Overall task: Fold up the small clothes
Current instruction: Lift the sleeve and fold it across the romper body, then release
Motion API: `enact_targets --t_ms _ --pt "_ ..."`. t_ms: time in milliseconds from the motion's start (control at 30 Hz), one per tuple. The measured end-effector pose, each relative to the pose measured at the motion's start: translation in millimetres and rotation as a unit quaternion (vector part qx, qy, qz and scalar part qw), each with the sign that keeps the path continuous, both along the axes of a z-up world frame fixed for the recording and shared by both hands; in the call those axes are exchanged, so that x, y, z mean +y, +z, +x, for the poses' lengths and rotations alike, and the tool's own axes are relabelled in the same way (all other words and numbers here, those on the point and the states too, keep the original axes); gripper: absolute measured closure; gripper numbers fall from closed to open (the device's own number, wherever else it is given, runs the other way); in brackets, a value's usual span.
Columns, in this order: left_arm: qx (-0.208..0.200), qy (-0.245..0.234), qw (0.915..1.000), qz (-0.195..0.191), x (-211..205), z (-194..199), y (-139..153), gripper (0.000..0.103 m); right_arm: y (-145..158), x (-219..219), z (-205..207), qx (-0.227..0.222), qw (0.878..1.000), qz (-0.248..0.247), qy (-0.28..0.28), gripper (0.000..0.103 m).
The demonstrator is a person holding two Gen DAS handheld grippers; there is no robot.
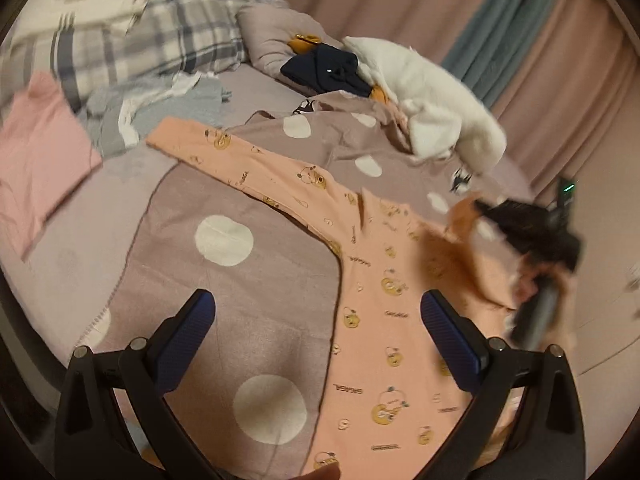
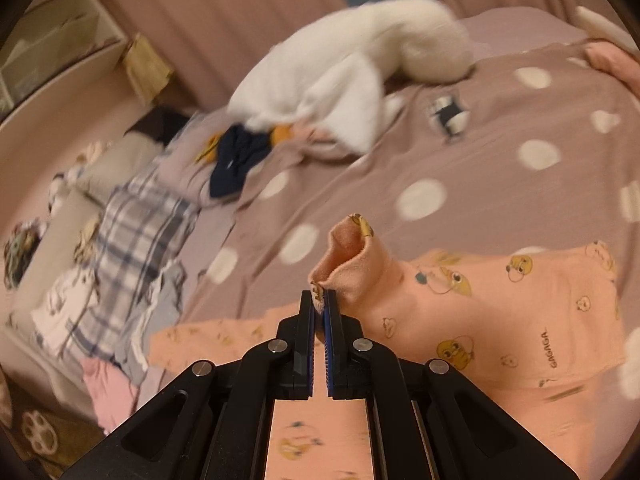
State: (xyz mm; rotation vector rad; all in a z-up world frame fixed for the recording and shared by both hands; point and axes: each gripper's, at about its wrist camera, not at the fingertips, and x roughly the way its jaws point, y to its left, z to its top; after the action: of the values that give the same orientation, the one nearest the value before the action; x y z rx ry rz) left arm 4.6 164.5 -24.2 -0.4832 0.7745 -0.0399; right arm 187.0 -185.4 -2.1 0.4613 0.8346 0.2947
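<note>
Peach top (image 1: pixel 384 320) with bear print, spread on dotted purple blanket (image 1: pixel 256 320); one sleeve (image 1: pixel 248 164) stretched flat toward upper left. Left gripper (image 1: pixel 318 316) above blanket and top, jaws wide, nothing between them. Right gripper (image 2: pixel 319 304) clamped tight on cuff of other sleeve (image 2: pixel 352 256), cuff lifted clear of blanket and bunched above the fingertips. Seen from left wrist: right gripper (image 1: pixel 476 204) blurred at right edge, fabric trailing from it. Behind: white plush garment (image 1: pixel 432 96), navy item (image 1: pixel 328 68), plaid cloth (image 1: pixel 160 36), pink garment (image 1: pixel 40 152).
</note>
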Motion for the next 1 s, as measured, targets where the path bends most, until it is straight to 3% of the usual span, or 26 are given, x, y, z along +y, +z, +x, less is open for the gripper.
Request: enact_targets --t_ms 67,133,333,467,600,667,733,867,1000 --pt "0.01 0.0 0.9999 -0.011 8.0 0.9 -2.6 0.0 -5.7 15.9 1.7 0.008 1.0 -0.01 0.011 0.1" --pt "0.019 0.016 0.9997 0.003 12.8 0.4 -3.6 0.0 -14.1 30.9 5.5 0.022 0.999 -0.02 0.021 0.1" --pt "0.004 0.032 0.9994 -0.013 32.2 -7.1 -2.1 0.0 -38.5 58.0 12.8 0.063 0.997 -0.036 0.039 0.1" --pt "0.006 0.05 0.9987 -0.002 37.8 -6.9 -3.0 0.0 -47.0 72.7 15.8 0.091 0.993 -0.055 0.054 0.097" --pt "-0.015 0.05 0.9985 -0.019 42.2 -3.4 -4.7 0.0 -45.9 80.0 13.7 0.093 0.992 -0.01 0.087 0.088" --pt "-0.044 0.047 0.9977 -0.021 43.0 -2.6 -2.5 0.001 -42.2 85.9 11.2 0.094 0.99 0.001 0.106 0.076" --pt "-0.07 0.027 0.997 -0.017 42.1 0.3 -2.4 0.001 -34.5 89.5 3.1 0.092 0.99 -0.014 0.107 0.061" --pt "-0.089 0.019 0.9958 0.003 43.4 12.5 -9.9 0.0 -16.9 80.6 -32.5 0.061 0.99 -0.038 0.122 0.06" --pt "-0.093 0.007 0.9947 -0.044 56.7 30.4 -25.3 0.0 -9.4 57.2 -85.7 0.027 0.99 -0.071 0.116 0.044"
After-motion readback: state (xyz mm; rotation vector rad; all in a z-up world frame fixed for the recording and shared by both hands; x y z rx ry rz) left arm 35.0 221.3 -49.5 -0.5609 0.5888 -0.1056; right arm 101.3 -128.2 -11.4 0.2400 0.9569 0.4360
